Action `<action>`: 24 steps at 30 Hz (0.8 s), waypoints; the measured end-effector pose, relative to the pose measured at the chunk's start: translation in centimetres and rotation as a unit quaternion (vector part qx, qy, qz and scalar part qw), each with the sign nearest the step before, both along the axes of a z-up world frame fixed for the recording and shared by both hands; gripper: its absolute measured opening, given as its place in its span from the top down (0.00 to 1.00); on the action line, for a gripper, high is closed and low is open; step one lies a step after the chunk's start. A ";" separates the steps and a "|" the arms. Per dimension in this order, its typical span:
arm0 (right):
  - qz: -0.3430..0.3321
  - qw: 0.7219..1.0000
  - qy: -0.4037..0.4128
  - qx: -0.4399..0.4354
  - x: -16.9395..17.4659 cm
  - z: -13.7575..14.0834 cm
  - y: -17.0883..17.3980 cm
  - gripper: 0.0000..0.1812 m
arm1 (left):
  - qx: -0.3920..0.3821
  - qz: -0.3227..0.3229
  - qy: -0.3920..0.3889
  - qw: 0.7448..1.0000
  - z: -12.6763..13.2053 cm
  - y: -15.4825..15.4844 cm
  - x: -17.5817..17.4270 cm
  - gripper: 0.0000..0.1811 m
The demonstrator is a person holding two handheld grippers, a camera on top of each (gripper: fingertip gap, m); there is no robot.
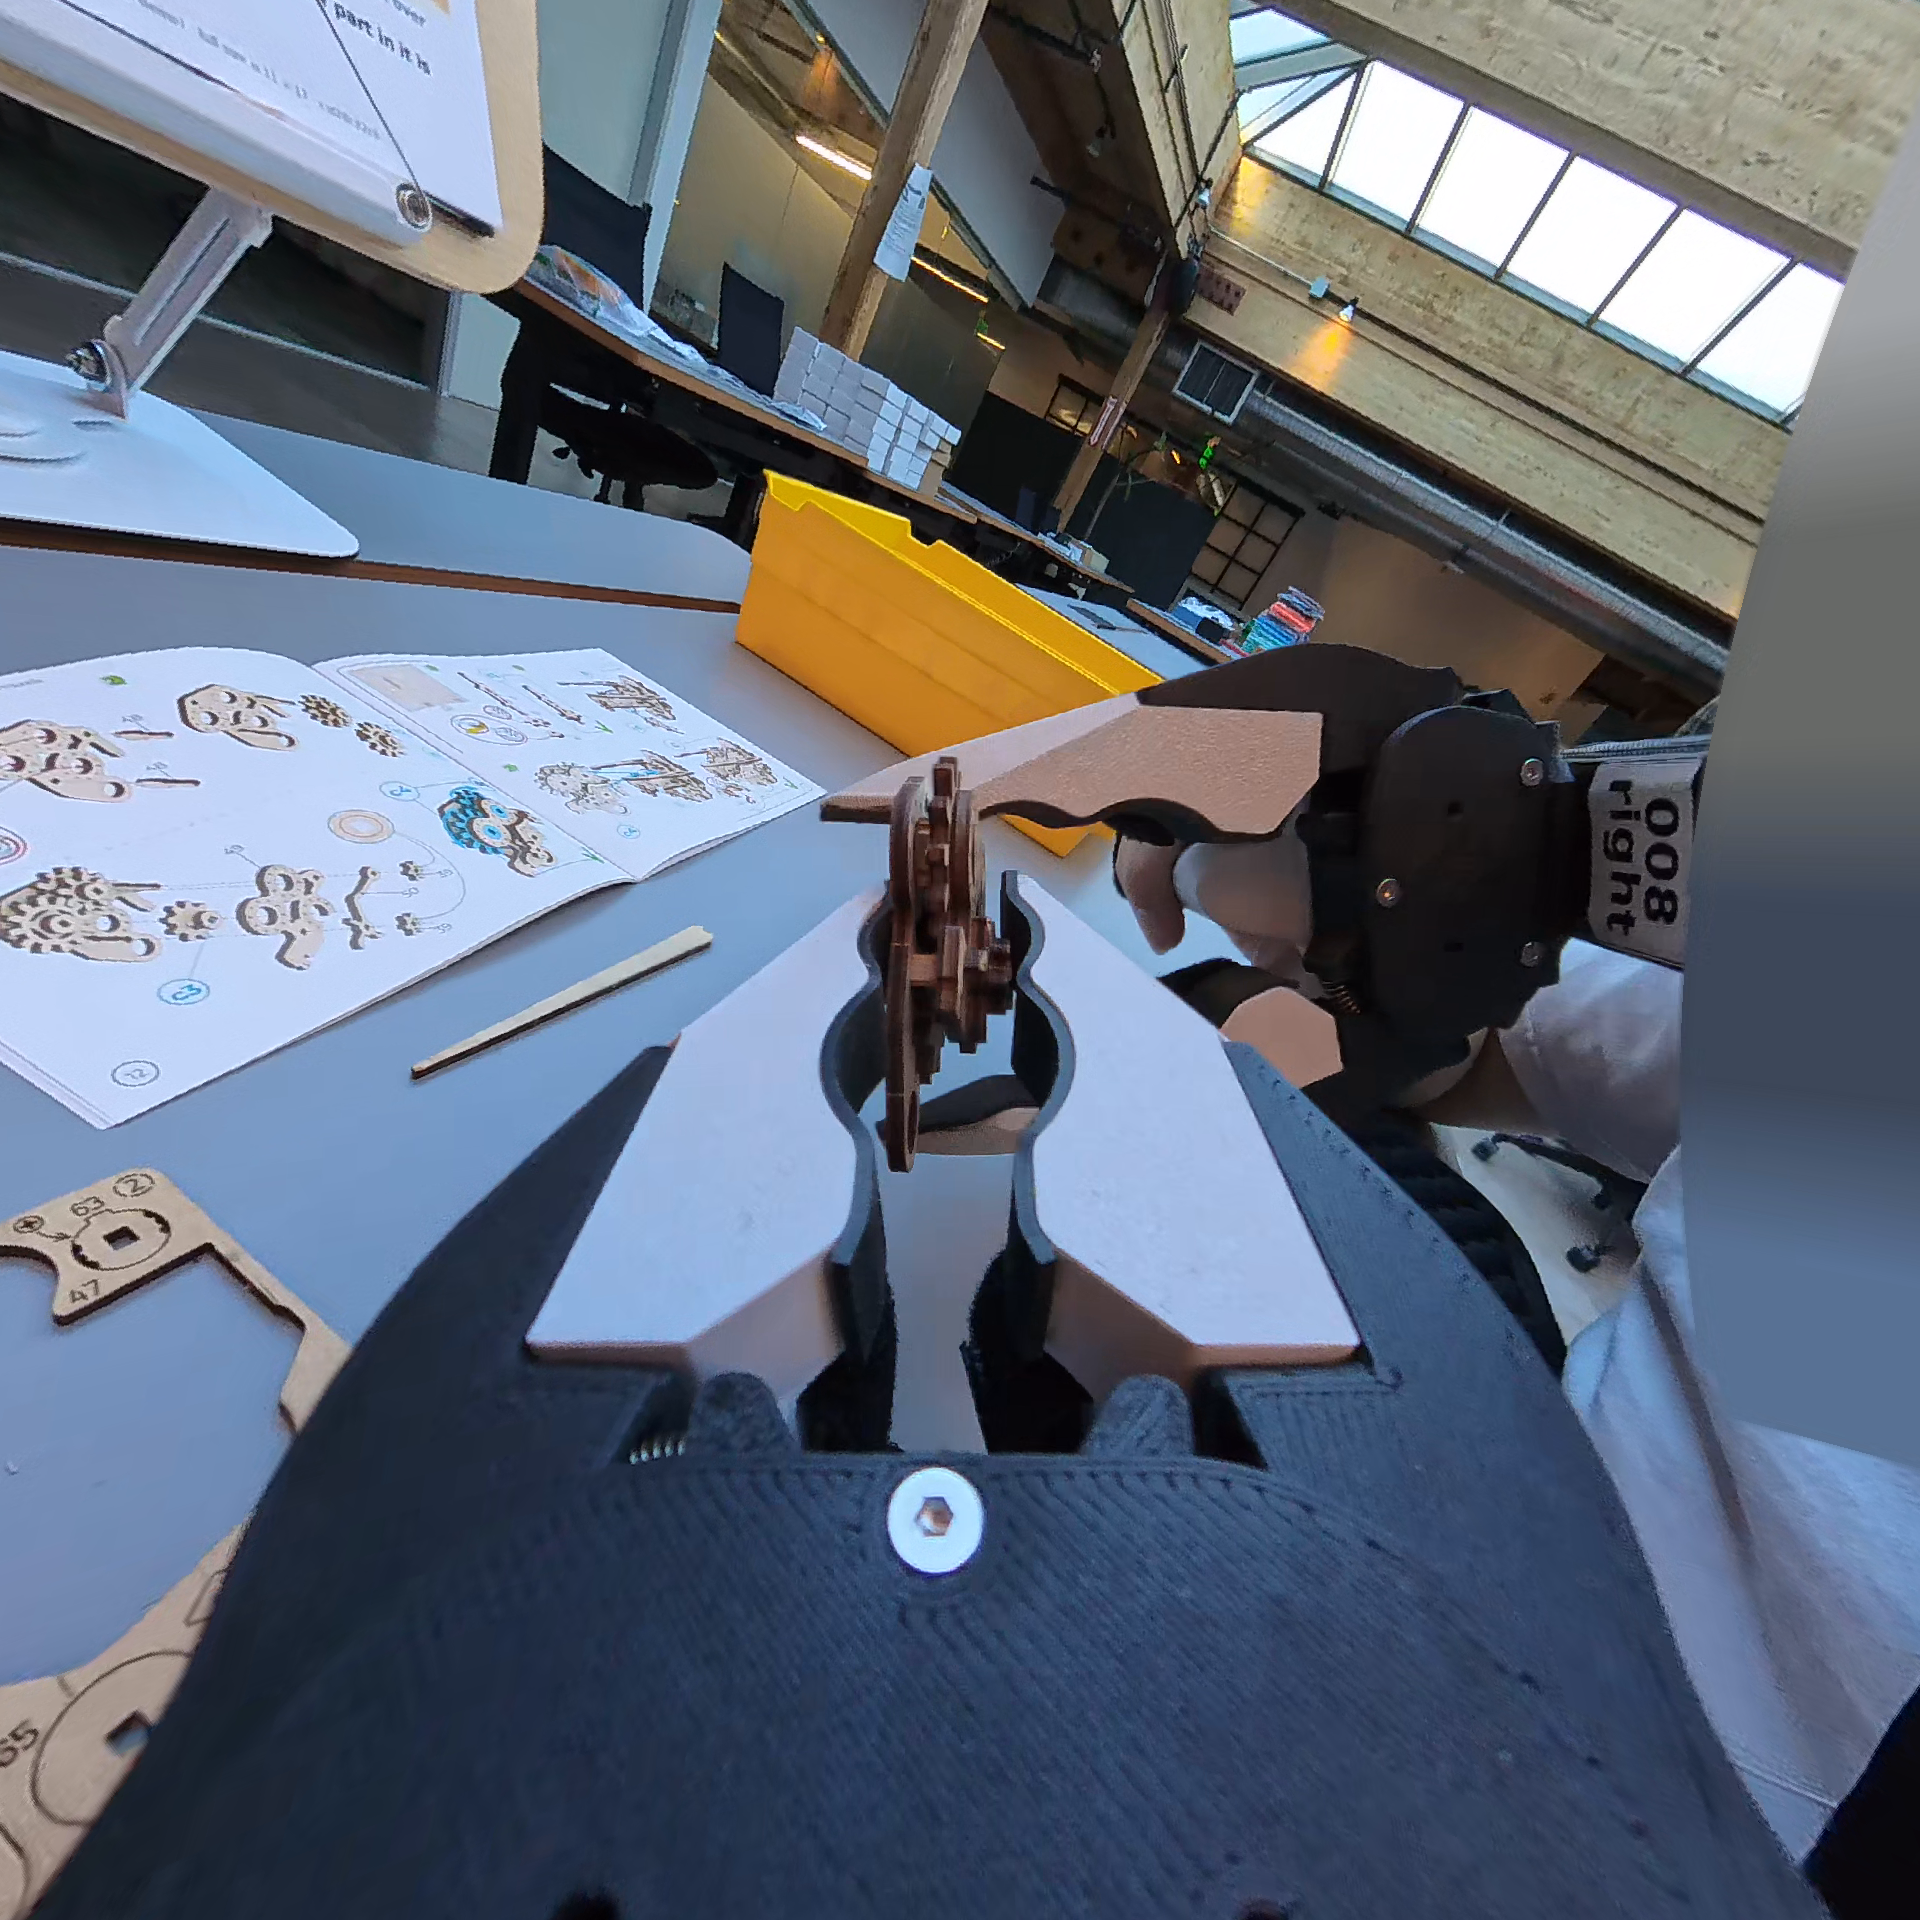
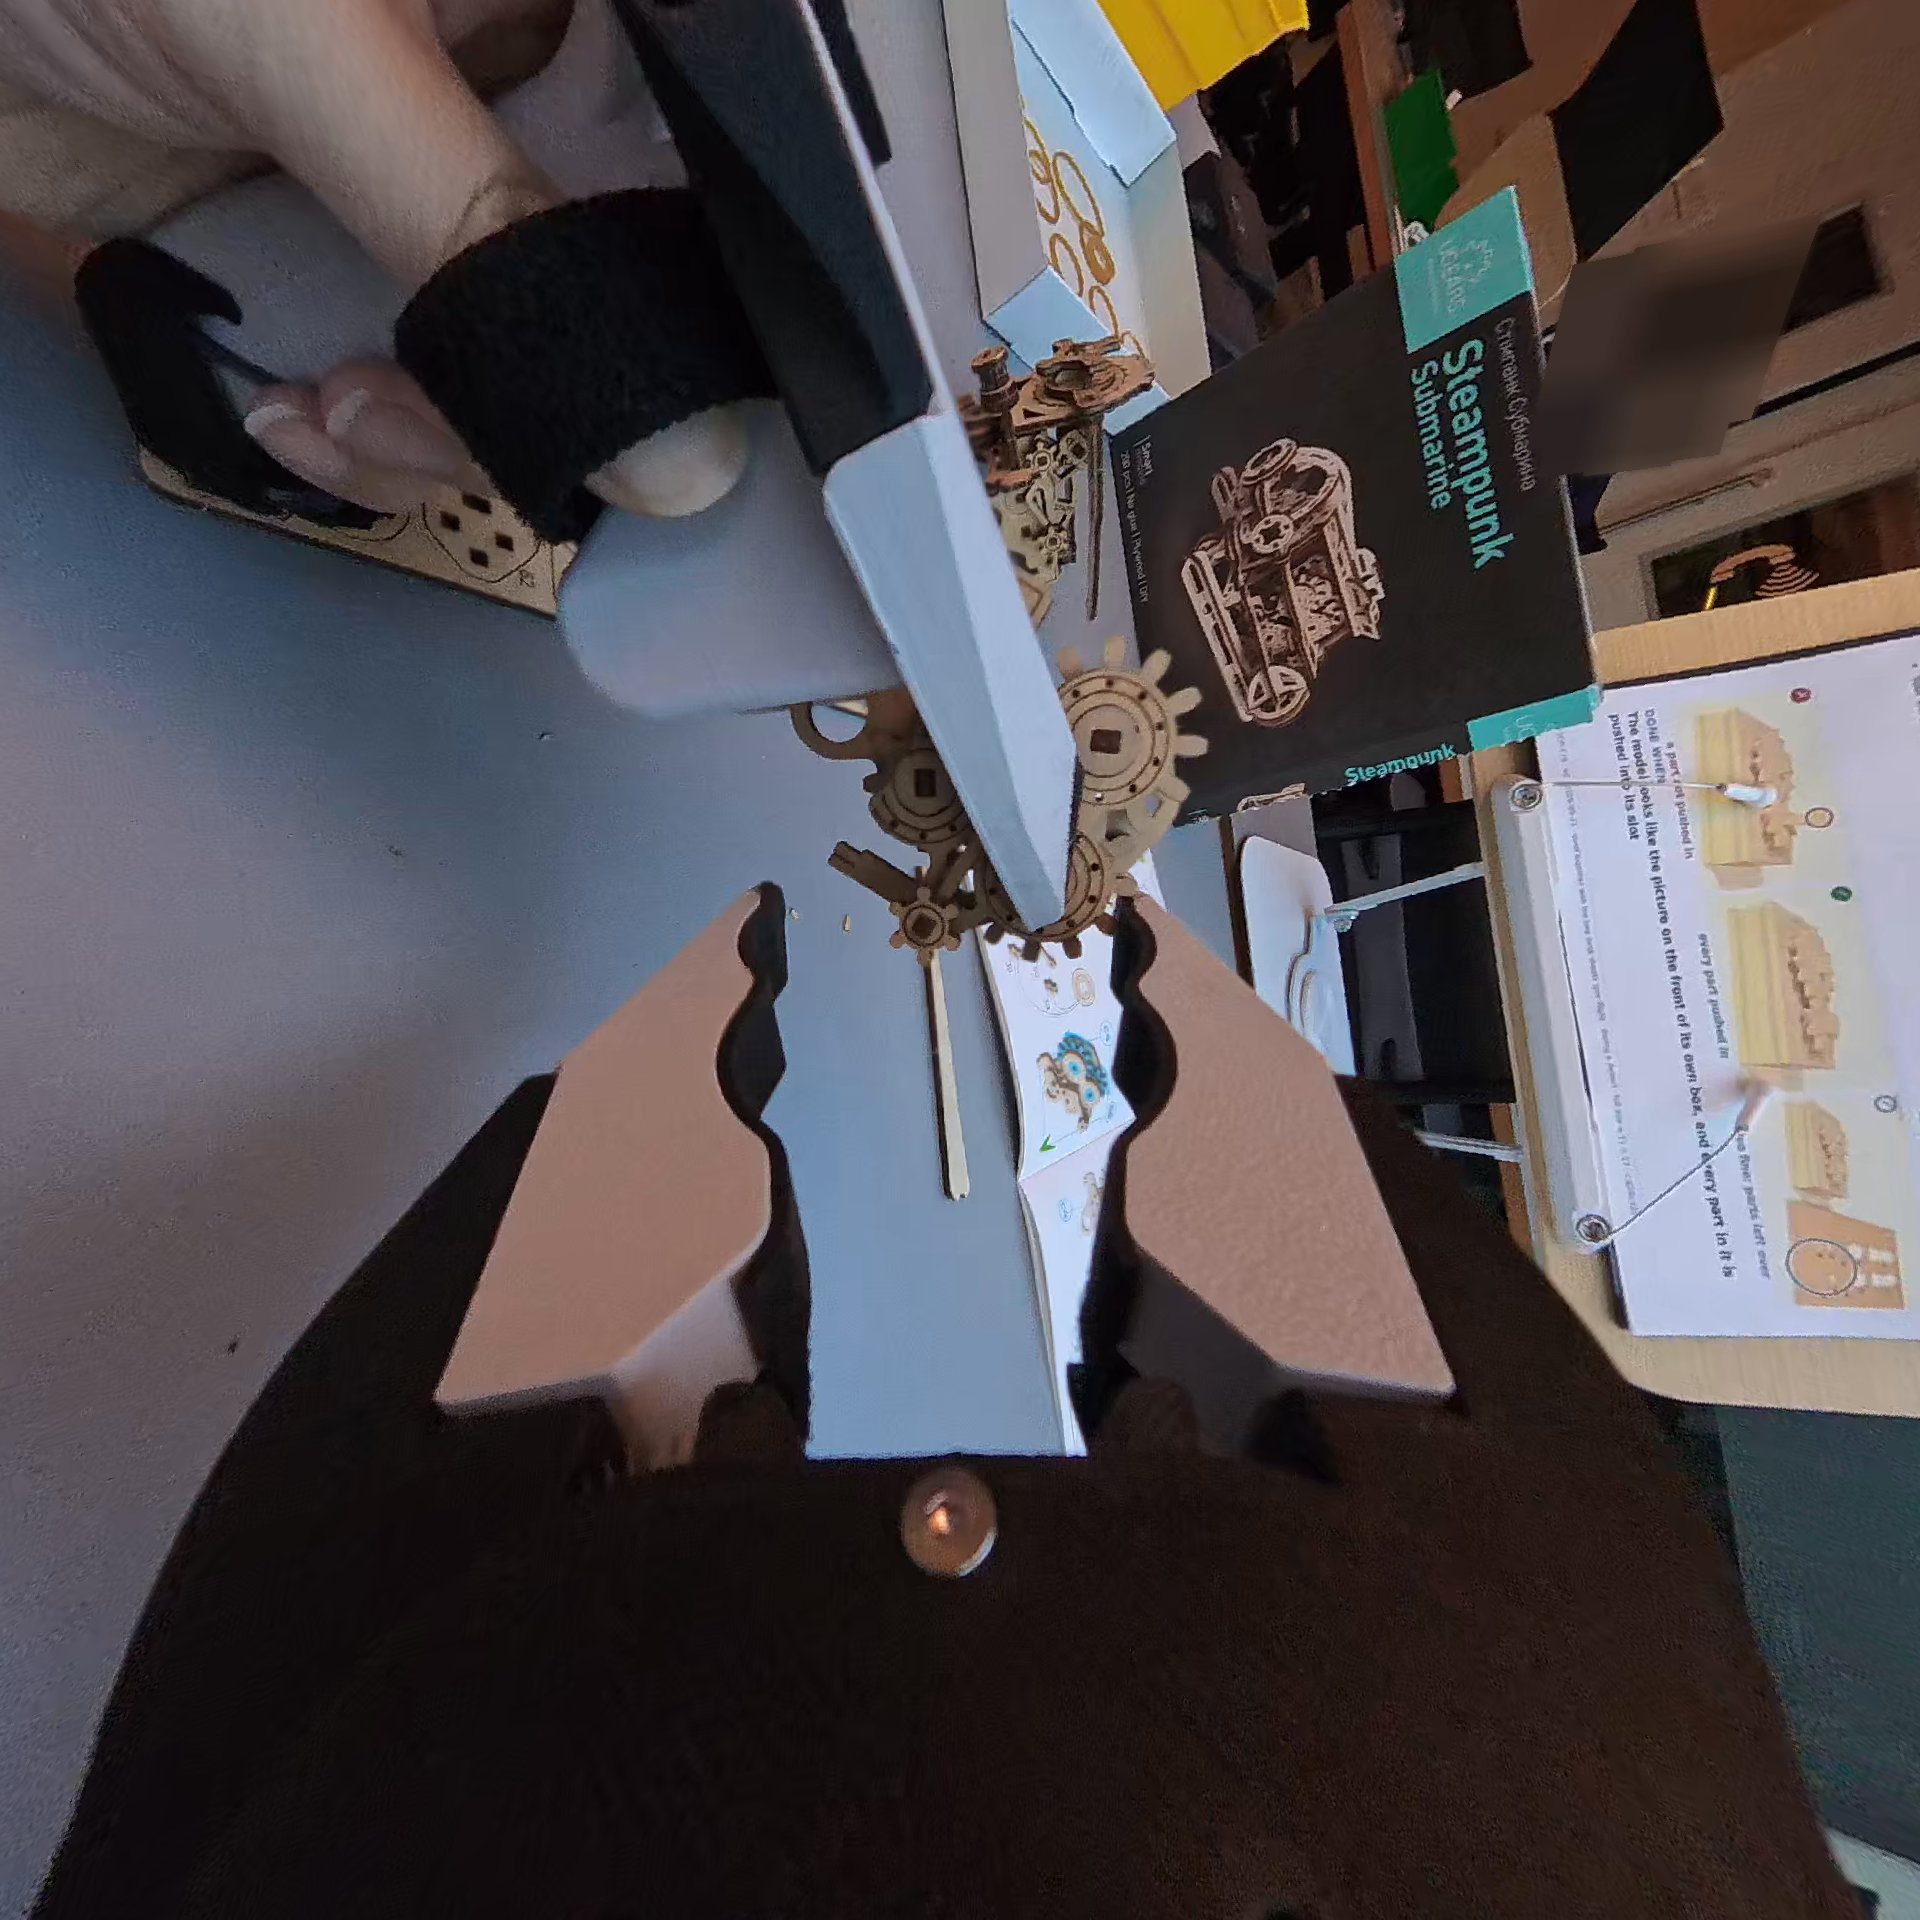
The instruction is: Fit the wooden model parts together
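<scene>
My left gripper (image 1: 945, 899) is shut on a small brown wooden gear assembly (image 1: 940, 966) and holds it upright above the grey table (image 1: 623, 1143). In the right wrist view the assembly (image 2: 1127, 743) shows several toothed wheels on a flat plate, pinched by the left gripper (image 2: 1039, 883) coming in from the top. My right gripper (image 2: 948, 909) is open and empty, its tips just short of the assembly. In the left wrist view the right gripper (image 1: 857, 805) reaches in from the right, its tip at the assembly's top edge. A thin wooden stick (image 1: 561, 1003) lies on the table below, also seen in the right wrist view (image 2: 948, 1081).
An open instruction booklet (image 1: 312, 831) lies at the left, a plywood part sheet (image 1: 125, 1247) at the near left. A yellow bin (image 1: 914, 623) stands behind. A black model box (image 2: 1351, 520), a built wooden model (image 2: 1049, 436) and a stand with a sheet (image 2: 1714, 987) are beyond. The grippers are tip to tip, or close to it. The built wooden model (image 2: 1049, 436) is about equally far from each gripper, around 20 cm.
</scene>
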State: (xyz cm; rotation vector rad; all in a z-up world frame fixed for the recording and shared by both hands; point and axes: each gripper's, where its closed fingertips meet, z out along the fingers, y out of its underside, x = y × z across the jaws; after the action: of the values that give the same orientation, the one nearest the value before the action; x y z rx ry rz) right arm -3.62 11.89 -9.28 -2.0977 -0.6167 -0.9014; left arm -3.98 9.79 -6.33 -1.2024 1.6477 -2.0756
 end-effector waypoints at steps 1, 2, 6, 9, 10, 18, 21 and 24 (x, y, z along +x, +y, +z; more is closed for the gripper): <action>-0.006 1.000 0.006 -0.003 0.1 -0.2 -0.1 0.67 | -0.001 0.003 0.003 1.000 -0.1 0.0 0.1 0.92; -0.013 1.000 0.014 -0.001 0.2 -0.2 -0.1 0.69 | 0.004 0.006 0.003 1.000 -0.3 0.0 0.1 0.92; -0.025 0.999 0.034 0.002 0.5 0.0 -0.3 0.74 | 0.016 0.008 0.005 1.000 -0.6 -0.3 0.2 0.92; -0.019 0.999 0.020 -0.016 0.9 -0.3 -0.6 0.78 | 0.022 0.009 0.012 1.000 -0.9 -0.4 0.4 0.92; -0.015 1.000 0.013 -0.020 0.9 -0.2 -0.7 0.78 | 0.023 0.004 0.016 1.000 -1.0 -0.6 0.4 0.91; -0.004 0.998 -0.045 -0.049 1.9 0.1 -1.5 0.78 | -0.028 -0.075 0.053 0.995 -0.7 -0.9 -0.3 0.87; -0.005 0.999 -0.017 -0.043 1.9 0.2 -1.5 0.78 | 0.000 -0.089 0.049 0.995 -0.7 -0.8 -0.6 0.88; -0.012 0.998 -0.024 -0.048 2.3 0.3 -1.7 0.78 | 0.060 -0.081 0.035 0.994 -1.2 -0.7 -0.7 0.88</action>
State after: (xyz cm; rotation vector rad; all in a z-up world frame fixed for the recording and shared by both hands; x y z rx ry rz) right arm -1.31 10.19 -8.97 -2.1791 -0.6725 -0.9560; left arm -4.66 9.04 -7.56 -1.1504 1.9310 -2.0114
